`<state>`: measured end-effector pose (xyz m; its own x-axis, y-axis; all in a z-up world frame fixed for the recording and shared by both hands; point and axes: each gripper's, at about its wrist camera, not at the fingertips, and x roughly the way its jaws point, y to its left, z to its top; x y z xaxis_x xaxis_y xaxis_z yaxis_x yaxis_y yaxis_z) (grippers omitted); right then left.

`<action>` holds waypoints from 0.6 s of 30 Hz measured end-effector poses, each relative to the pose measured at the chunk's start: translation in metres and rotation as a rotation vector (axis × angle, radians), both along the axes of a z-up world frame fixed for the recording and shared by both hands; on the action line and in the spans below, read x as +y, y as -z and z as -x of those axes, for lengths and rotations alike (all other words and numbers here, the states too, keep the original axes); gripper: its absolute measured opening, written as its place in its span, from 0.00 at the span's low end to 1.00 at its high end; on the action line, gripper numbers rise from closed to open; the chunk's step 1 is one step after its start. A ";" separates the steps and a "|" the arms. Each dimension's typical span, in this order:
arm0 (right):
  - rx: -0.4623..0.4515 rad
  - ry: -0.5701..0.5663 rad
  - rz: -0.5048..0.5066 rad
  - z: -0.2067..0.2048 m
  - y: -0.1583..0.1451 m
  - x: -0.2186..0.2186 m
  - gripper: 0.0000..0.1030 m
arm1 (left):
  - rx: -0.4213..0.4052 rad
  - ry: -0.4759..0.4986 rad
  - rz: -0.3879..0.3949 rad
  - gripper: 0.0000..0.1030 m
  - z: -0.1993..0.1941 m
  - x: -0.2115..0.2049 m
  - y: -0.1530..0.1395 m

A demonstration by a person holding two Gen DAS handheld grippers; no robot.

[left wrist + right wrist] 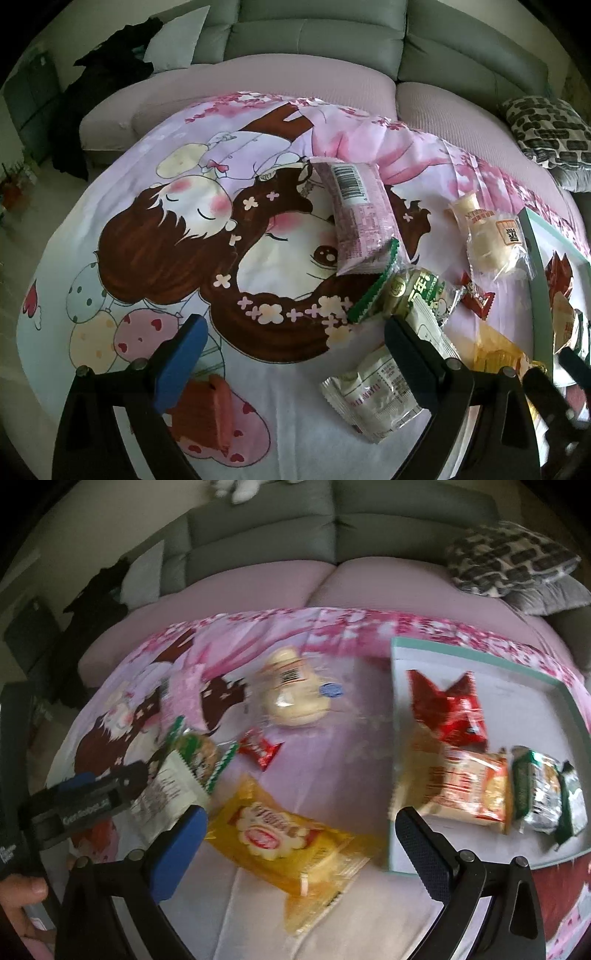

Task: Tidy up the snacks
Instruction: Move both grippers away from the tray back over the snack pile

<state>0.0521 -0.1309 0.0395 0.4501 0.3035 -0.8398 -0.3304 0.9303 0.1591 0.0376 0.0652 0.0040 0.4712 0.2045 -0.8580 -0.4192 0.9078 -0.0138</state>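
My left gripper (pixel 295 328) stands open above the cartoon-print cloth, nothing between its fingers. A white snack packet (pixel 373 395) lies by its black finger, and a green-and-white packet (pixel 417 295) just beyond. Farther off lie a pink packet (pixel 358 210), a wrapped bread (pixel 487 236) and a small red candy (pixel 476 295). My right gripper (pixel 299 823) is open over a yellow packet (pixel 291 845), without touching it. The teal-rimmed tray (pixel 480 653) to its right holds a red packet (pixel 450 709), an orange packet (pixel 469 786) and green-silver packets (pixel 539 786).
The cloth (pixel 110 258) covers a low pink surface in front of a grey sofa (pixel 314 40). A patterned cushion (pixel 546 129) lies at the back right. Dark clothing (pixel 107 77) hangs at the far left. A hand (pixel 22 897) holds the left gripper's handle.
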 end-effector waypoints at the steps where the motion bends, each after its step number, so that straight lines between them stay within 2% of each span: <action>1: 0.008 -0.016 -0.004 0.000 0.003 0.004 1.00 | 0.002 -0.002 0.001 0.94 0.000 0.001 0.001; 14: 0.045 -0.080 0.056 0.002 0.017 0.021 1.00 | 0.023 -0.011 0.002 0.94 -0.003 0.005 0.006; 18: 0.082 -0.099 0.070 0.004 0.022 0.022 1.00 | 0.025 -0.013 -0.004 0.94 -0.003 0.004 0.006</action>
